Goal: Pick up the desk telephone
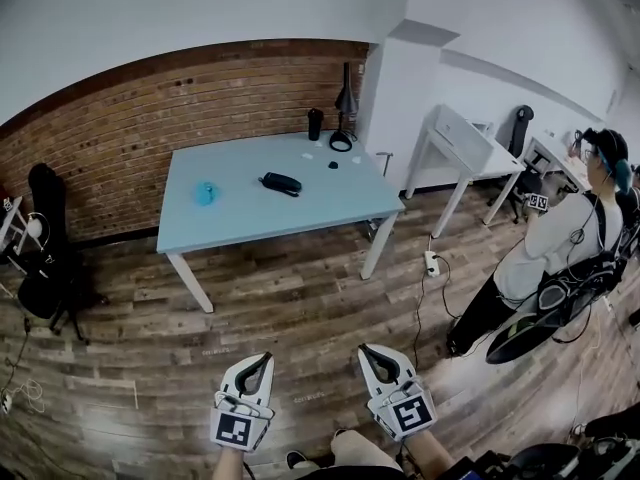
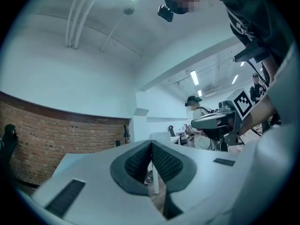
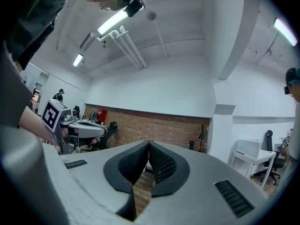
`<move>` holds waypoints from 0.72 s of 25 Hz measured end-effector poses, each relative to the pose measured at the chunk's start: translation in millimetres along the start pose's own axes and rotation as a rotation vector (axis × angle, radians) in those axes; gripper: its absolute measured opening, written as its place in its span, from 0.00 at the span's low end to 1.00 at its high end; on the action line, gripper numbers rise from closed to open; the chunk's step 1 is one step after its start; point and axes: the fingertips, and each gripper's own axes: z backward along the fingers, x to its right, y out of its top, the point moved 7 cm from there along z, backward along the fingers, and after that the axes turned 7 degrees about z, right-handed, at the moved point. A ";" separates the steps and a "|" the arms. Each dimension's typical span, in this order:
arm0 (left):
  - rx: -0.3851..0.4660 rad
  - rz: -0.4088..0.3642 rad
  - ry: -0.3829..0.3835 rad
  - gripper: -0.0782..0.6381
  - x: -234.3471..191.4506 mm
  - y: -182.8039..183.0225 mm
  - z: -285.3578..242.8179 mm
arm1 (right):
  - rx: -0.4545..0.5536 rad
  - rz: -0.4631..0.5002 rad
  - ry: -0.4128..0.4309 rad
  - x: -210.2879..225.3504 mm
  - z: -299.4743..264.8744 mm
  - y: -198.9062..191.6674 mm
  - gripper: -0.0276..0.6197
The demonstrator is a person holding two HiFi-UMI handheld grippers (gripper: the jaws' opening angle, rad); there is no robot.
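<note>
Two hand-held grippers [image 1: 266,358] [image 1: 366,351], both closed; one desk telephone [image 1: 281,183].

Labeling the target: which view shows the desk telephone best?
Head view: the desk telephone lies in full sight on the pale blue table. Left gripper view catches only part of the table past its jaws, phone not discernible; right gripper view shows brick wall, no phone.

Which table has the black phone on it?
The big light blue table by the brick wall; the phone lies near its middle. The other tables, at the right, are white.
</note>
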 end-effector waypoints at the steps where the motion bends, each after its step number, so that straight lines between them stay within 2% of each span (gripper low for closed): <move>1: -0.009 0.001 0.005 0.15 -3.4 -1.3 -3.6 | -0.003 0.009 0.008 0.9 -5.6 -2.7 0.08; 5: -0.036 -0.007 0.046 0.15 -17.0 -12.3 -22.9 | -0.057 0.019 0.059 9.4 -30.7 -16.4 0.08; 11: -0.069 -0.009 0.090 0.15 -26.0 -7.2 -75.2 | -0.012 -0.026 0.105 55.1 -71.8 -33.4 0.08; 18: -0.096 0.006 0.139 0.15 -38.5 -9.9 -130.5 | -0.004 -0.092 0.132 105.0 -106.0 -61.1 0.08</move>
